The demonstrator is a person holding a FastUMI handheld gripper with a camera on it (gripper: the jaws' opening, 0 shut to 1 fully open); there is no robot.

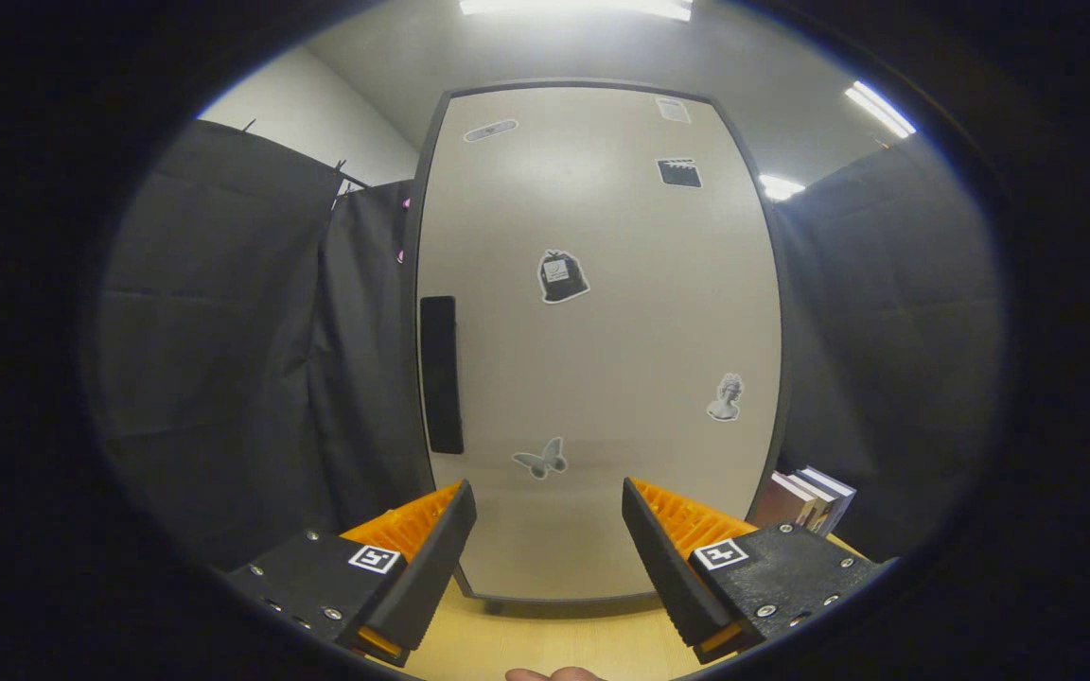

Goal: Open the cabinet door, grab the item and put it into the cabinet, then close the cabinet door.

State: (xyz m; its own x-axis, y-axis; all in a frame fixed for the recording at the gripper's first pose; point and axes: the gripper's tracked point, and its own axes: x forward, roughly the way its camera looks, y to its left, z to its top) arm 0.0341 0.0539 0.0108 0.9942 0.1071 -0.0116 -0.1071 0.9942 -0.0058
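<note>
Gripper view faces a tall cabinet (602,340) whose door (621,284) is shut: a smooth, matte pale panel in a thin dark frame, with a long dark rectangular handle (440,375) near one edge and flat stickers, a butterfly (541,460) among them. It stands on a light wood-grain tabletop (545,634). The hand-held gripper (550,530) is spread wide with nothing between its ribbed fingers (431,558), just short of the door. Upright books (810,499) stand beside the cabinet, dark cloth (223,359) behind
</note>
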